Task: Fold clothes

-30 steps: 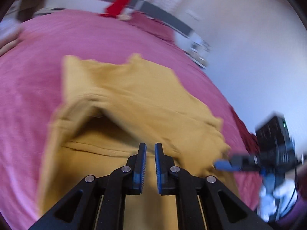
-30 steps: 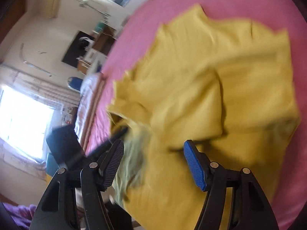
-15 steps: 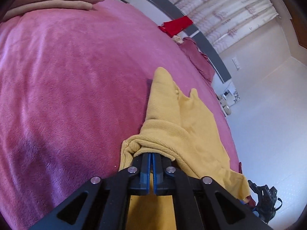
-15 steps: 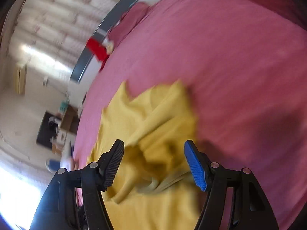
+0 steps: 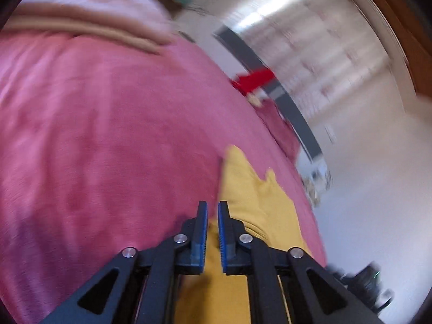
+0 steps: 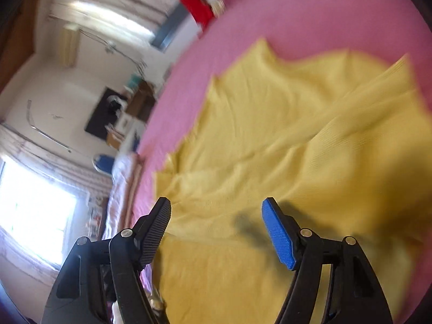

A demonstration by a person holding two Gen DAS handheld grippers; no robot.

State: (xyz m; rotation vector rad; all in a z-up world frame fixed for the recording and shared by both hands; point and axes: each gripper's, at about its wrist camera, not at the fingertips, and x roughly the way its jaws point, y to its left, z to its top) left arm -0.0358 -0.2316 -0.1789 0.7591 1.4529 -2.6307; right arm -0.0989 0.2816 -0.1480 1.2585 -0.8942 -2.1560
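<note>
Yellow garment (image 6: 283,140) spread beneath parted, widening right tongs (image 6: 216,216), under slightly parted, opening, empty left tongs (image 5: 212,216).

From my left wrist camera everything smears with motion blur: the folded pale pink and tan bedding (image 5: 89,19) at the top is only soft bands, and the mustard-yellow knit garment (image 5: 251,197) runs under my left claw (image 5: 212,210) and off the bottom edge, so I cannot tell its full outline. A dark device (image 5: 364,283) at lower right is too blurred to identify. On the right wrist camera, the garment's right side (image 6: 378,148) is blurred and cut off.
</note>
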